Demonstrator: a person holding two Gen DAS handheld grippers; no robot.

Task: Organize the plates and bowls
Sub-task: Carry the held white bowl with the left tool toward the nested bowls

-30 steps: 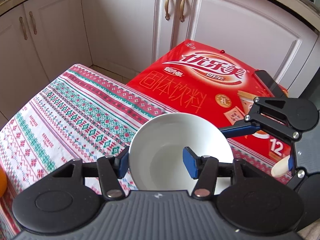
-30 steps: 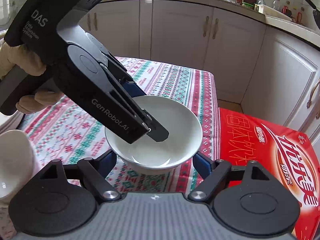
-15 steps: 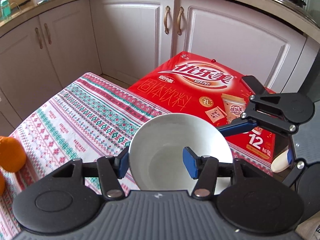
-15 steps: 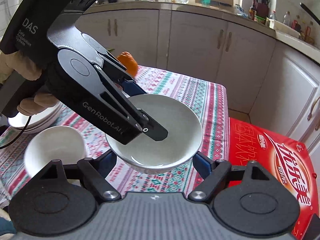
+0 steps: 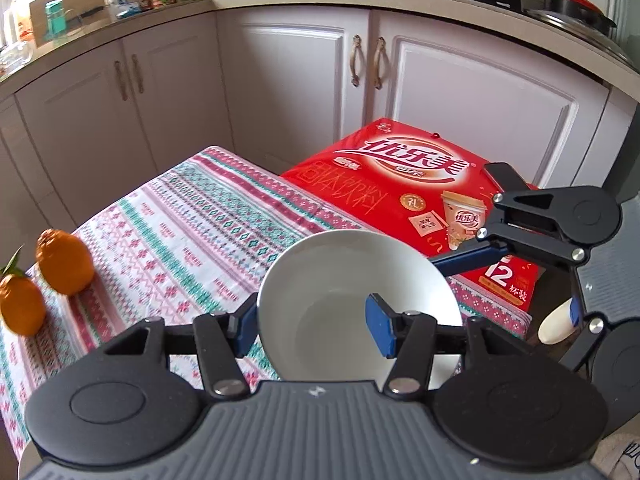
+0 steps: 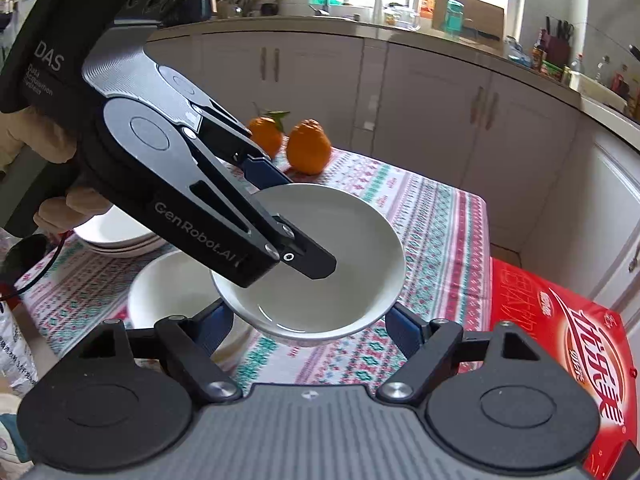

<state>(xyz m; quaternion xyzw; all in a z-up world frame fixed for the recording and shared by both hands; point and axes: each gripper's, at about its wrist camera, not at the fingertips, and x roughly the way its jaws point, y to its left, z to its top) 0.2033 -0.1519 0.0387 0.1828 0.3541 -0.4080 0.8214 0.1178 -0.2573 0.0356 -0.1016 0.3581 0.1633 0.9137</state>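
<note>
Between the blue pads of the left hand-held gripper (image 5: 314, 326), in the left wrist view, sits the rim of a white bowl (image 5: 356, 300): one pad is outside the wall and the other inside the basin, so the jaws are pinched on the bowl's rim. The bowl appears raised above the patterned tabletop (image 5: 192, 224), with a red drink carton (image 5: 400, 184) beyond the edge and two oranges (image 5: 64, 260) far to the left. The right hand-held gripper reaches in from the right, its blue finger beside the bowl's far rim; contact cannot be told here. Over in the right wrist view, the right hand-held gripper (image 6: 306, 326) stands spread wide, its two blue fingers flanking the underside of the same bowl, and whether they press on it is unclear. The left hand-held gripper crosses above, its tip dipping into the basin. Below and to the left stands a second white bowl (image 6: 168, 296), and behind it a stack of white plates (image 6: 116, 236). The step in hand looks like carrying the bowl toward that second bowl for nesting. The next move calls for centring the carried bowl over it, keeping it level, lowering gently, then releasing the rim.
</note>
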